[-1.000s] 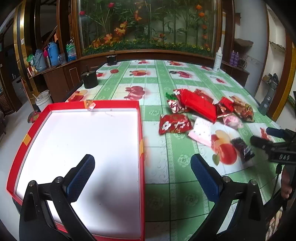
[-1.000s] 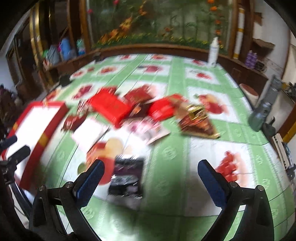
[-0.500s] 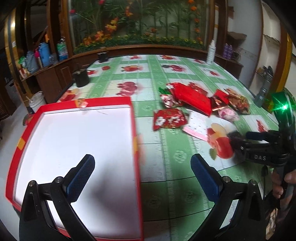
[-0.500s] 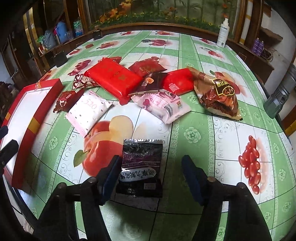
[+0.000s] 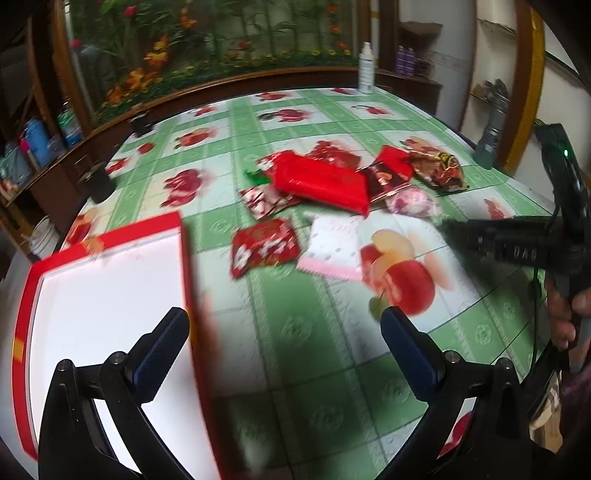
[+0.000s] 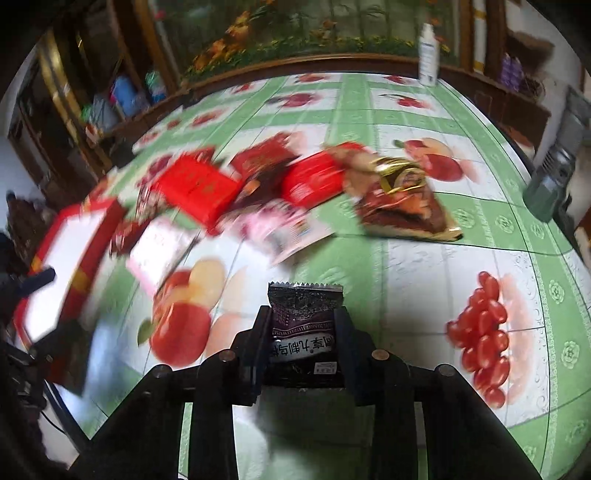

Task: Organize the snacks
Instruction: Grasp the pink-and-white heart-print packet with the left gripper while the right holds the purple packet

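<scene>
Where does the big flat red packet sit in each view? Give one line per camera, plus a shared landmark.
Left wrist: big flat red packet, centre, slightly above the middle, among the snack pile.
Right wrist: big flat red packet, left of centre, upper half, blurred.
Shared landmark: white bottle at the table's far edge.

Round desk [image 5: 303, 332] under green-and-white fruit-print cloth; behind it a dark wooden cabinet ledge [image 5: 236, 83], a flower mural [image 5: 207, 33] above, white wall [image 5: 454, 55] and wooden shelves [image 5: 417, 33] at right, soft daylight.
</scene>
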